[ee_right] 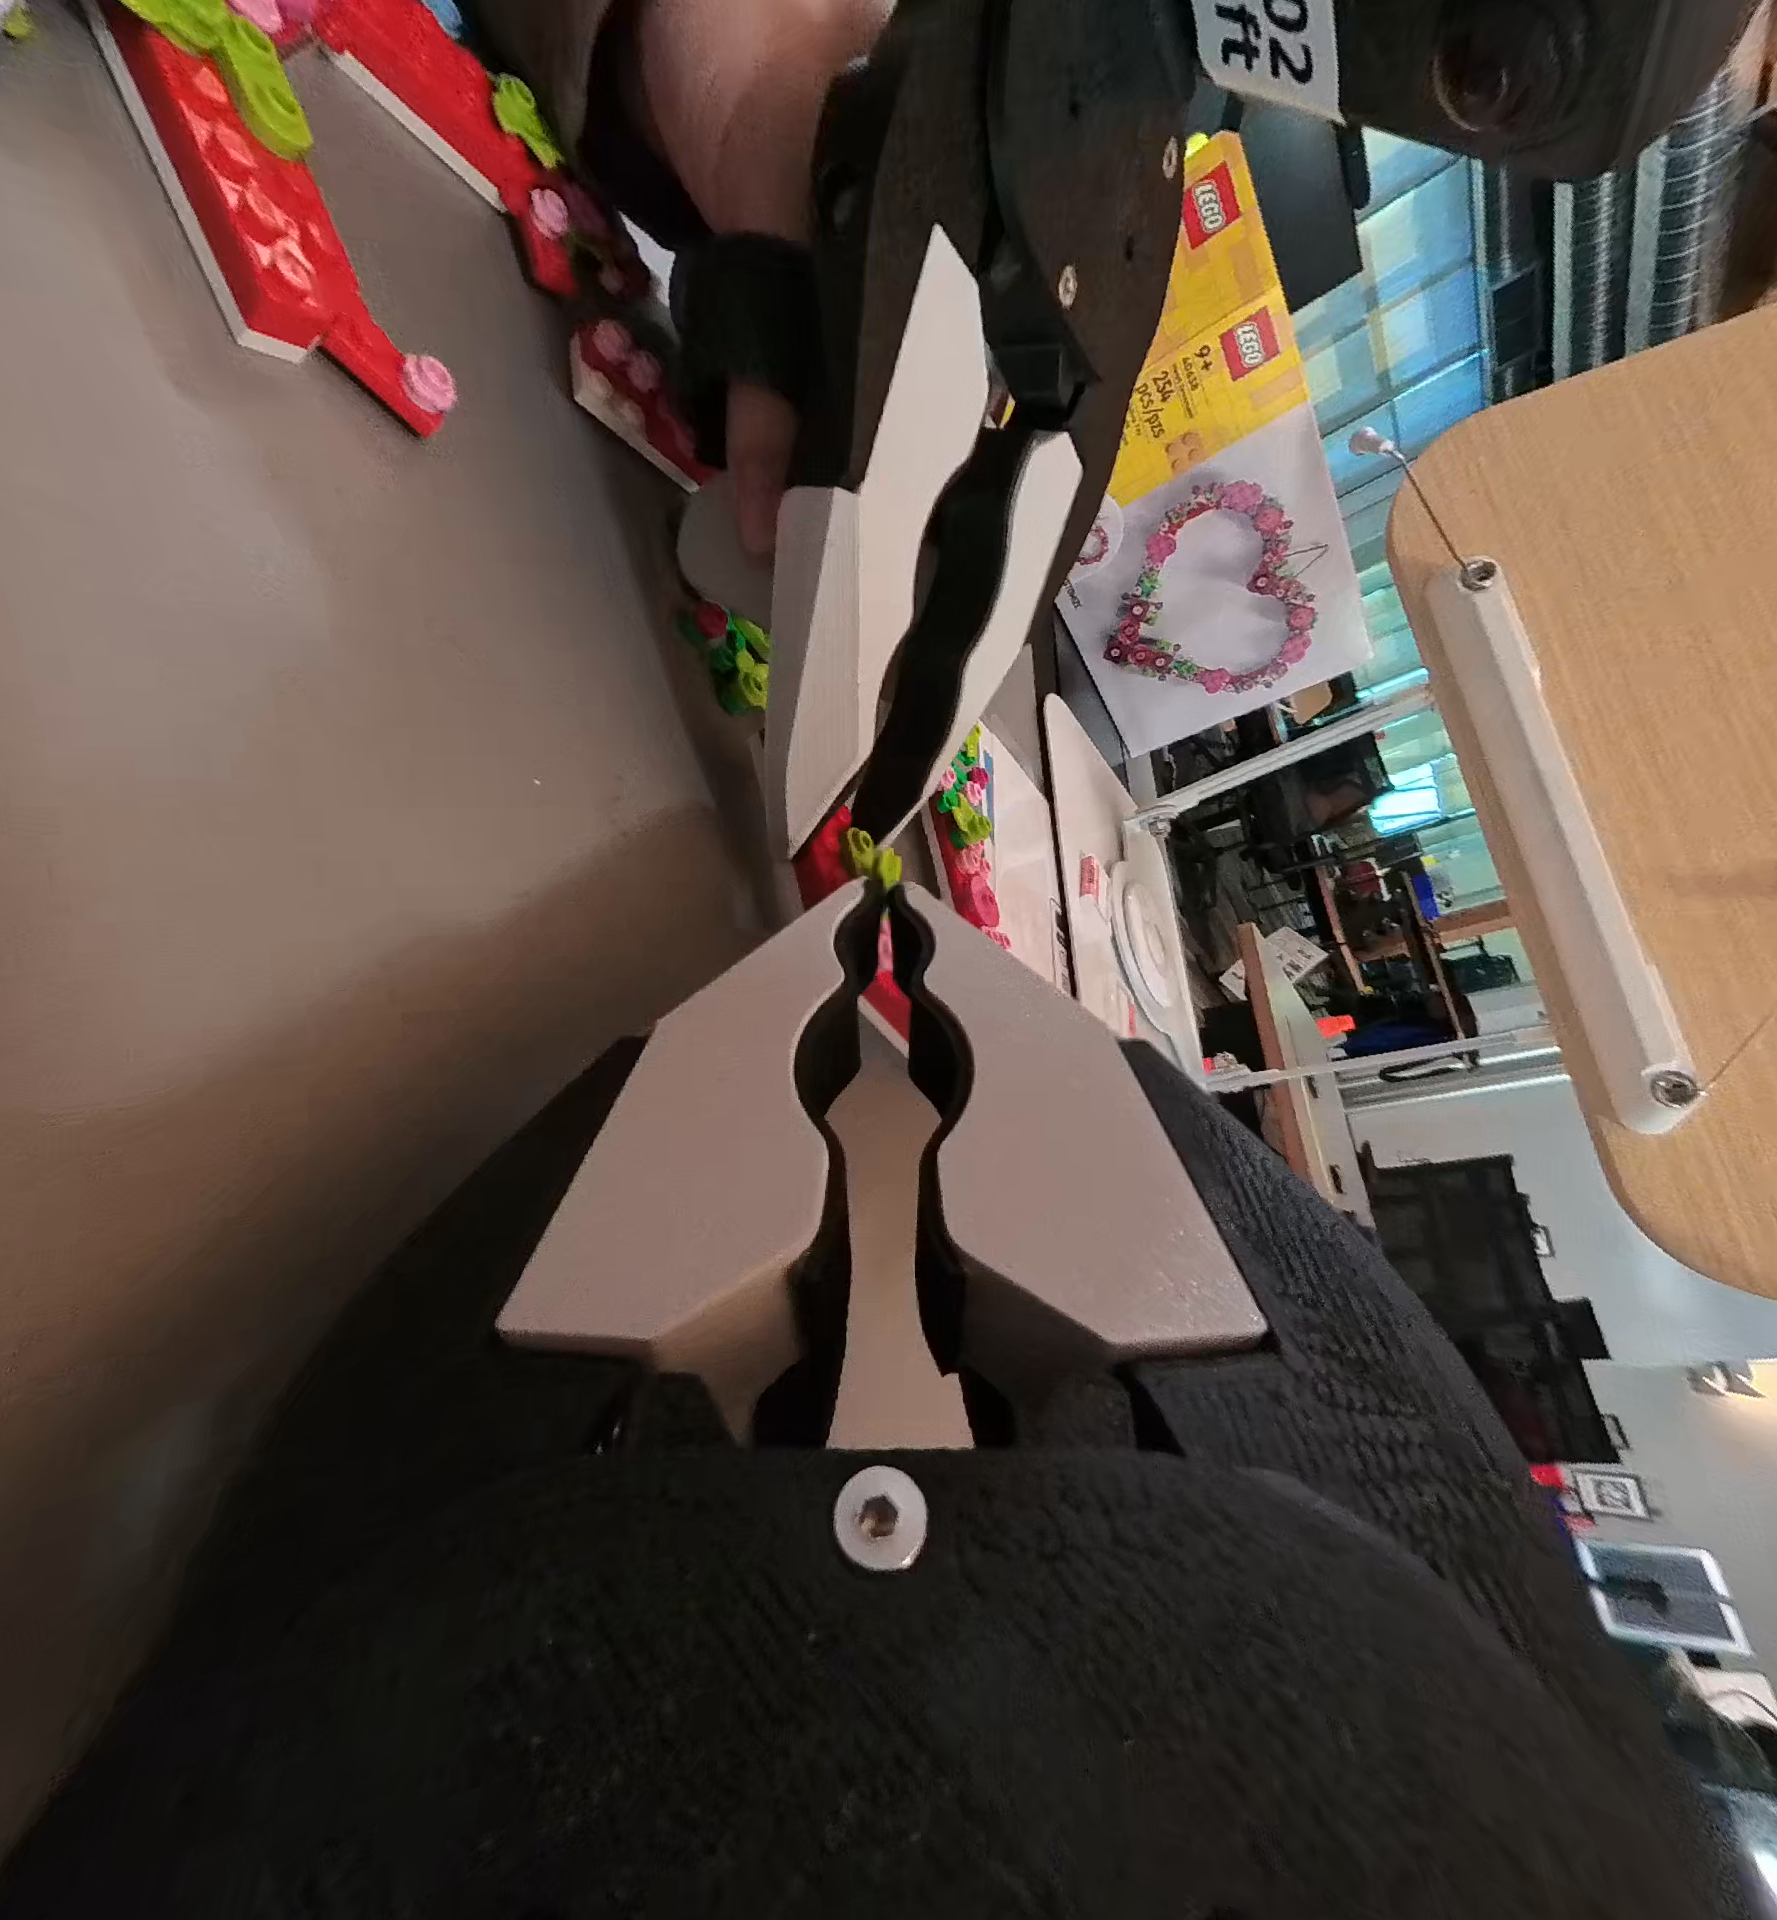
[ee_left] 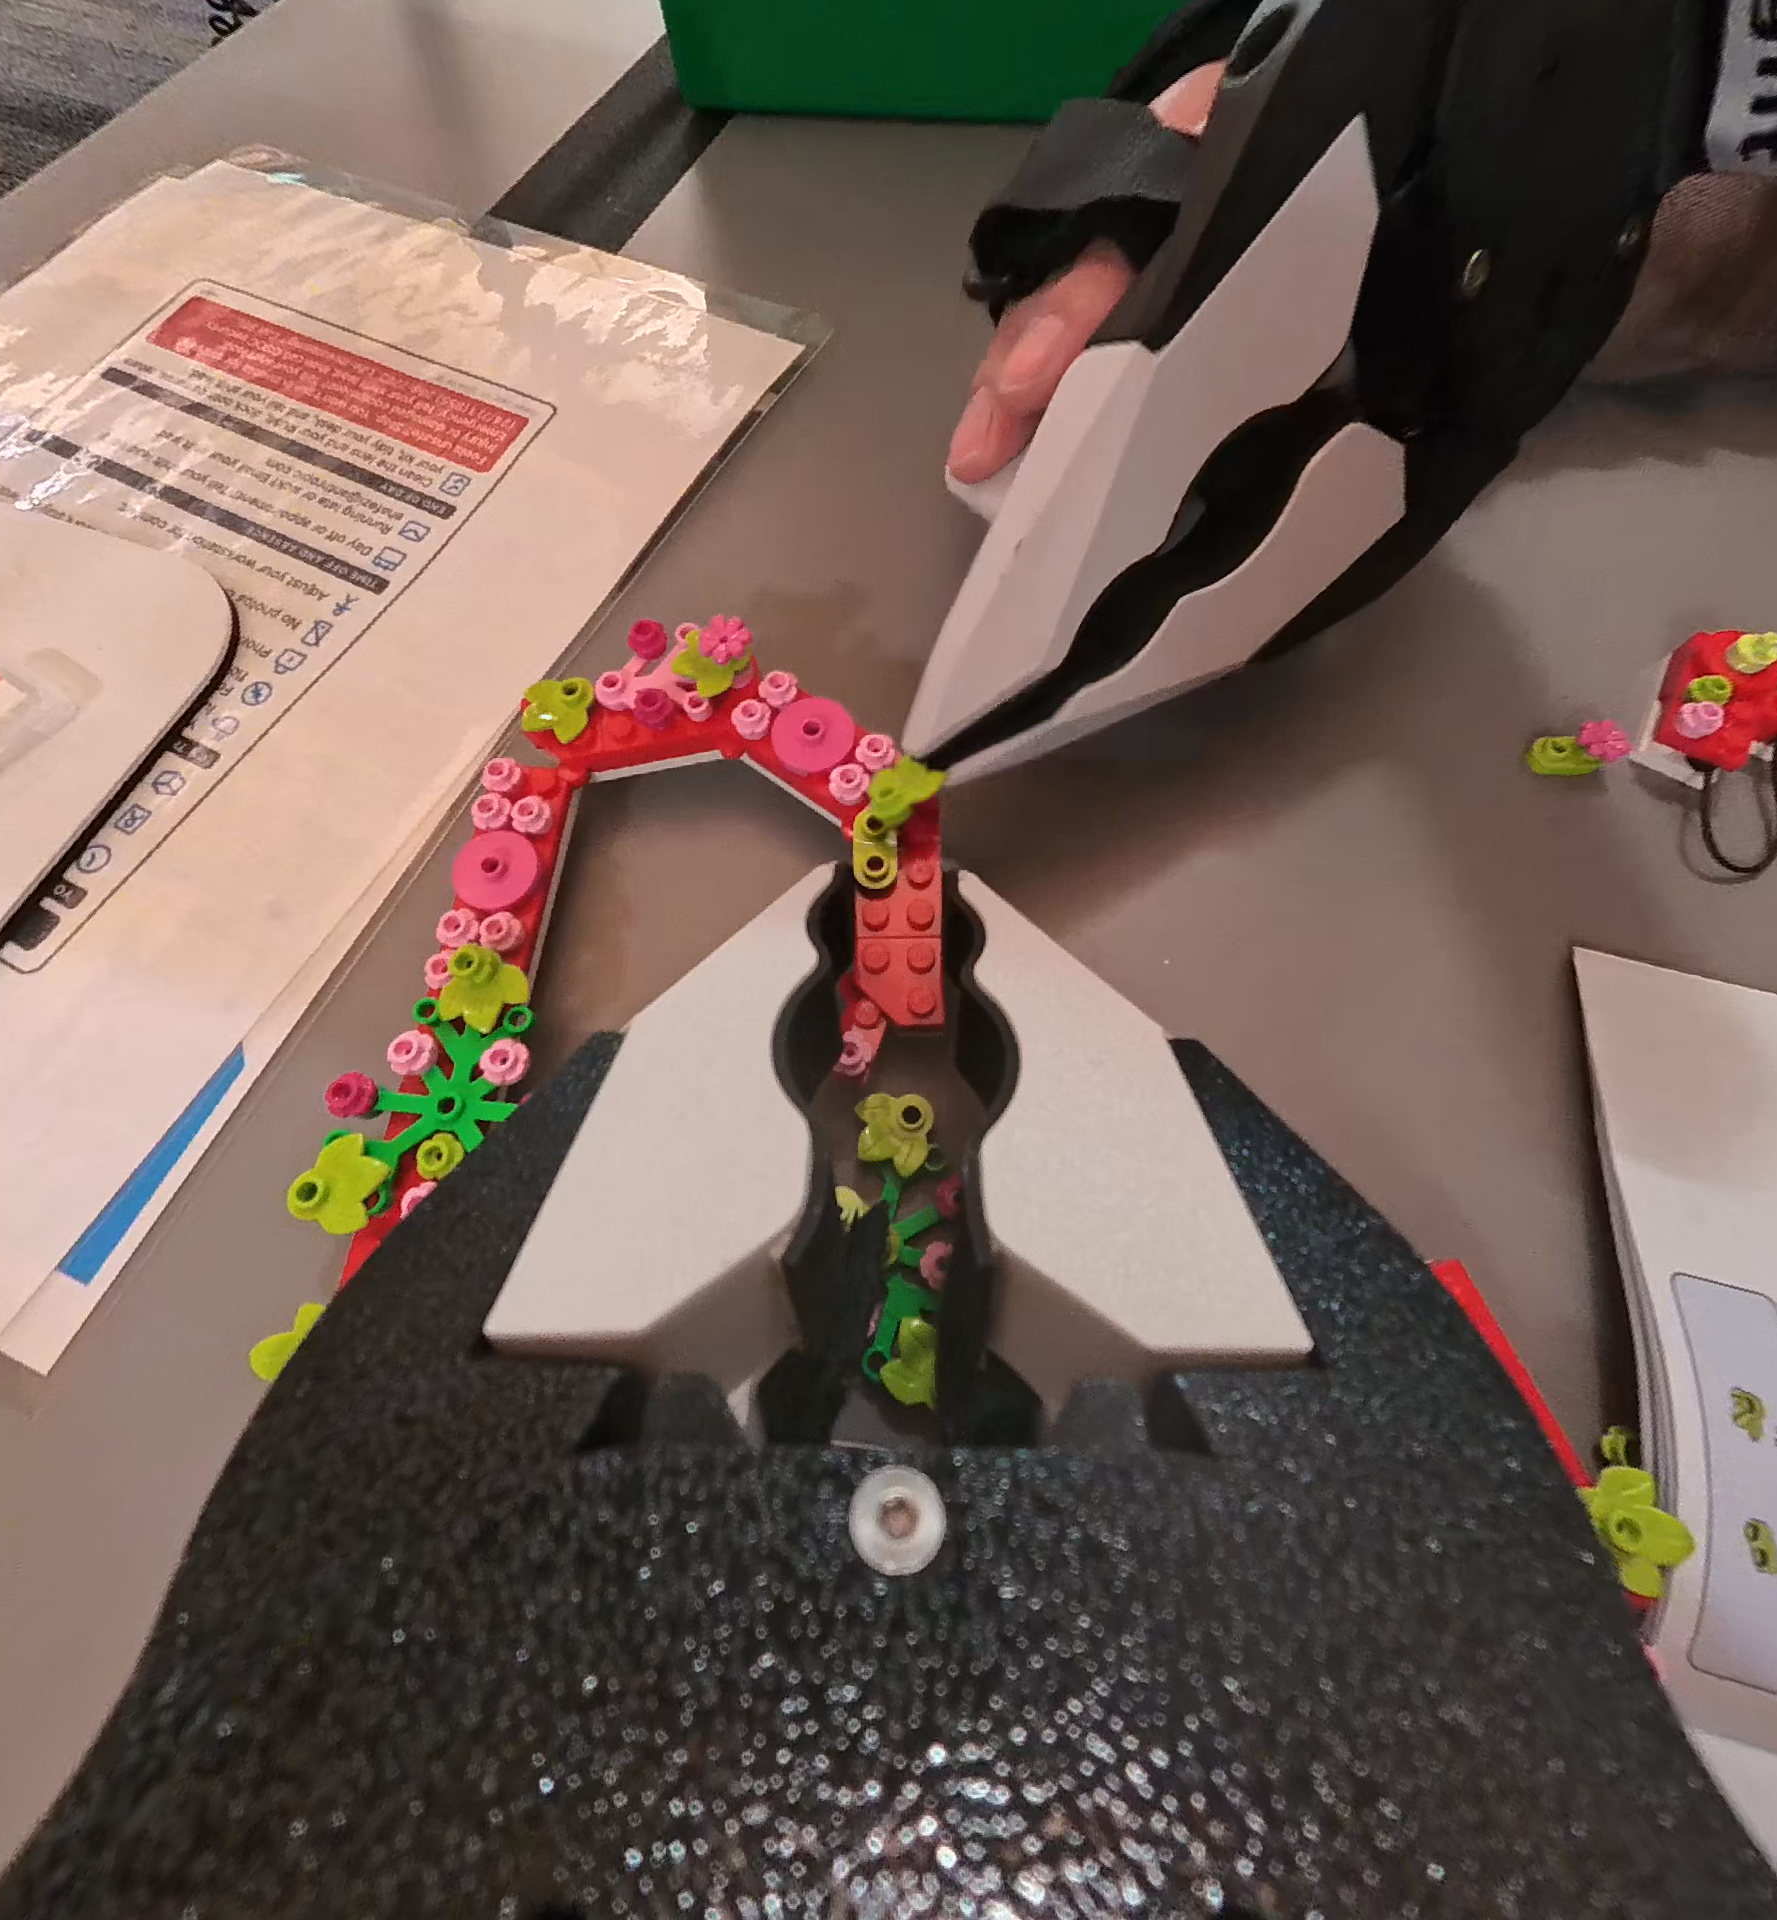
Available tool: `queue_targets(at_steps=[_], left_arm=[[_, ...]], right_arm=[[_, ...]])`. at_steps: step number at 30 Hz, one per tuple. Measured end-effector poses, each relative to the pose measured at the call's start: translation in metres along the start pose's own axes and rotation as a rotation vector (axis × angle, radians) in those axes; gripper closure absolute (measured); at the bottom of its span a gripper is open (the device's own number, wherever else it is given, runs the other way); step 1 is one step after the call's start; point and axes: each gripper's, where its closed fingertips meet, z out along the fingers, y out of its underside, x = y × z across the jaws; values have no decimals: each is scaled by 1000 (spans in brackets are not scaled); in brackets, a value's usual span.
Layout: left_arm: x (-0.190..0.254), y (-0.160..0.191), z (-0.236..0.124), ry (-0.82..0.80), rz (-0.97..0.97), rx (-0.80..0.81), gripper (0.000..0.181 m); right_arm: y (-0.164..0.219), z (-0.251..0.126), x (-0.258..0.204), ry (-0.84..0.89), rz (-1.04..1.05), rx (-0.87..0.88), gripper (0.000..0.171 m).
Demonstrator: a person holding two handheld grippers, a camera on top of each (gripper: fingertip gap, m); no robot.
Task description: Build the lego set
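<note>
Gripping the red heart frame (ee_left: 899, 951) by its studded right side, my left fingers (ee_left: 894, 883) are closing narrow on it above the desk (ee_left: 1227, 883). Right fingers (ee_left: 931, 764) are pinching a lime leaf (ee_left: 903, 788) onto the frame's upper corner.

A red heart-shaped frame (ee_left: 645, 727) of plates is seen flat on the grey tabletop — studded with pink flowers, magenta discs and green stems. Its right limb (ee_left: 905, 940), bare red studs showing, is clamped between two grey fingers. A lime leaf piece (ee_left: 903, 784) is pinched at that limb's upper end, touching the studs. A smaller red cluster (ee_left: 1751, 707) with leaves and flowers lies well apart, beside a loose lime-and-pink sprig (ee_left: 1580, 746).
</note>
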Motion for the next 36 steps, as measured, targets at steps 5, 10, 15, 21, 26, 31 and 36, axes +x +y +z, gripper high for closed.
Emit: queue_targets(at_steps=[5,10,15,21,26,31,36], left_arm=[[-1,0,0,-2,-8,3,166],[-3,0,0,-14,-13,1,166],[-8,1,-1,-51,-22,-3,166],[-14,3,0,-126,13,-29,166],[-12,4,3,-163,72,-41,166],[-13,1,3,-179,84,-23,149],[-20,-18,-6,-324,235,83,122]], right_arm=[[9,0,3,34,-54,-63,171],[8,0,-1,27,-86,-63,171],[15,-2,1,36,-102,-111,171],[25,-11,0,47,-149,-206,171],[23,-18,3,16,-95,-266,171],[17,-26,0,43,-41,-279,171],[16,-41,17,194,28,-297,171]])
